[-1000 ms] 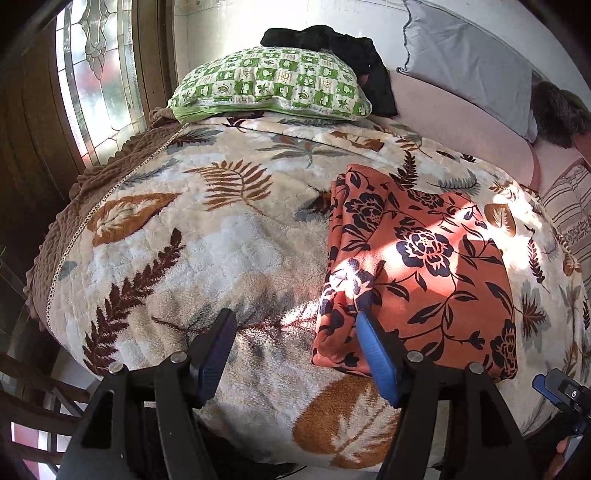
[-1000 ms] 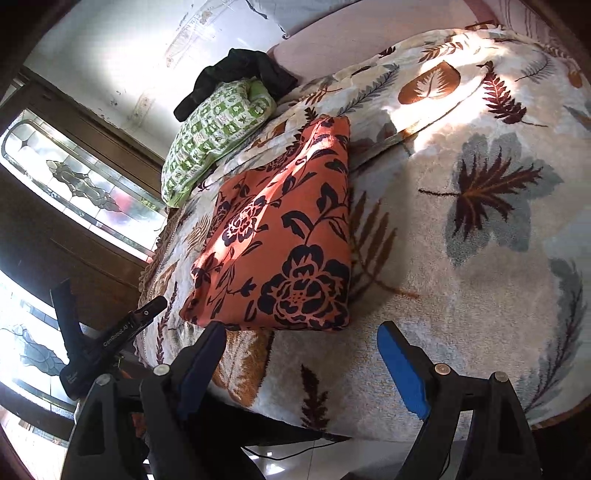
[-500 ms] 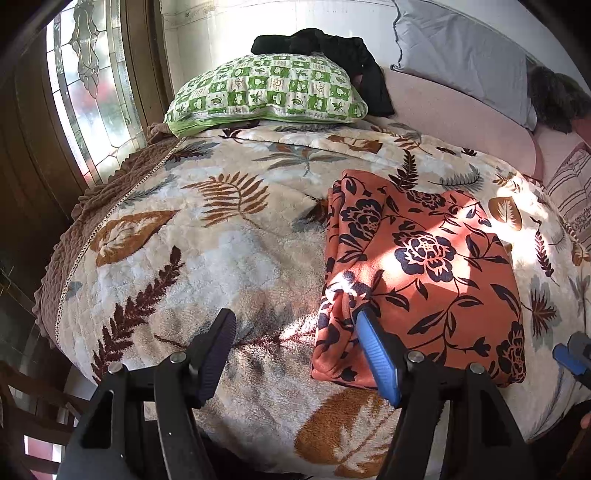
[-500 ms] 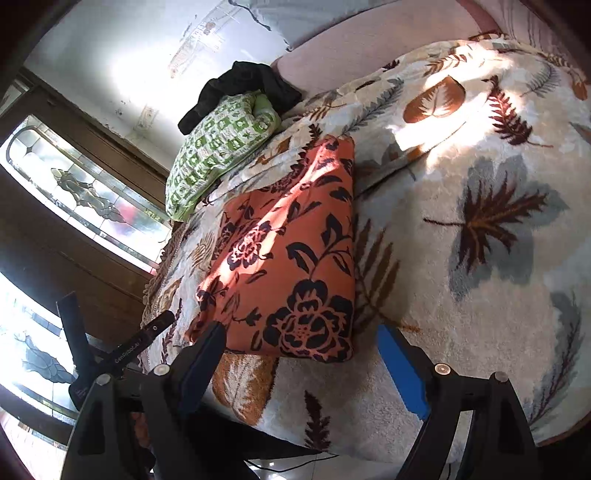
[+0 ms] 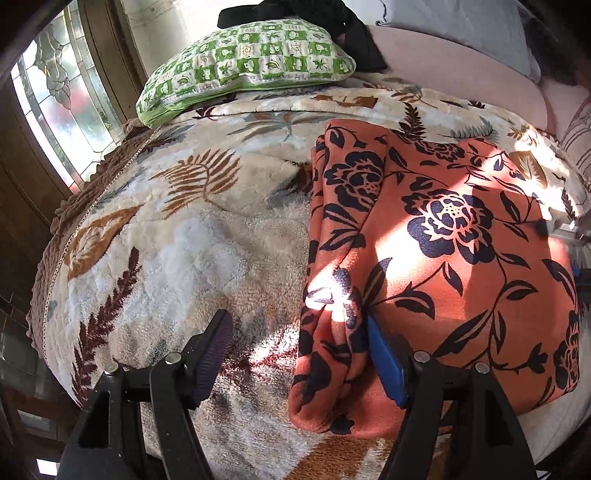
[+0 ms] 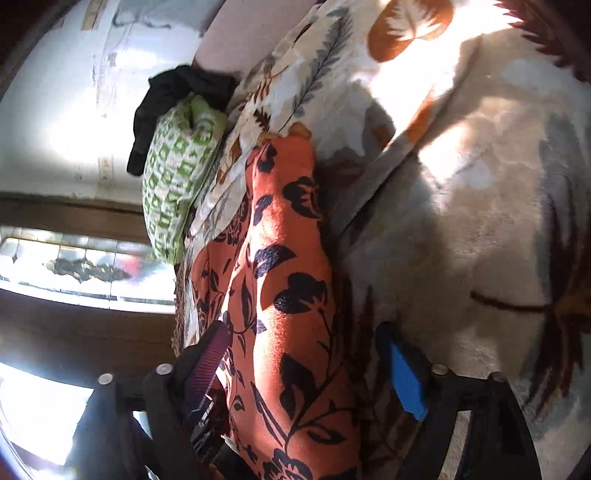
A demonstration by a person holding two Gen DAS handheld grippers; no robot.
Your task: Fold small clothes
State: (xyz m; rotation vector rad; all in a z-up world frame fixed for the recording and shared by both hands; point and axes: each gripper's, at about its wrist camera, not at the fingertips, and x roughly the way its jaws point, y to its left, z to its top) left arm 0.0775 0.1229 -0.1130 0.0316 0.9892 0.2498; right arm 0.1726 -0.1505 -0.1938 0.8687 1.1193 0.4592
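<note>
A folded orange cloth with black flowers [image 5: 436,258] lies on the leaf-patterned blanket [image 5: 177,236] of a bed. My left gripper [image 5: 299,354] is open, its jaws straddling the cloth's near left corner; the blue finger [image 5: 386,369] rests on top of the cloth. In the right wrist view the same cloth [image 6: 280,295] runs between the jaws of my right gripper [image 6: 306,365], which is open around its near right edge. The right view is tilted and blurred.
A green checked pillow [image 5: 251,62] with a black garment [image 5: 351,33] behind it lies at the head of the bed. A grey pillow [image 5: 465,26] is at the far right. A stained-glass window [image 5: 62,107] in a wooden frame is on the left.
Both grippers have moved forward and down onto the cloth's near corners. The cloth now sits between the jaws of each. Both stay open.
</note>
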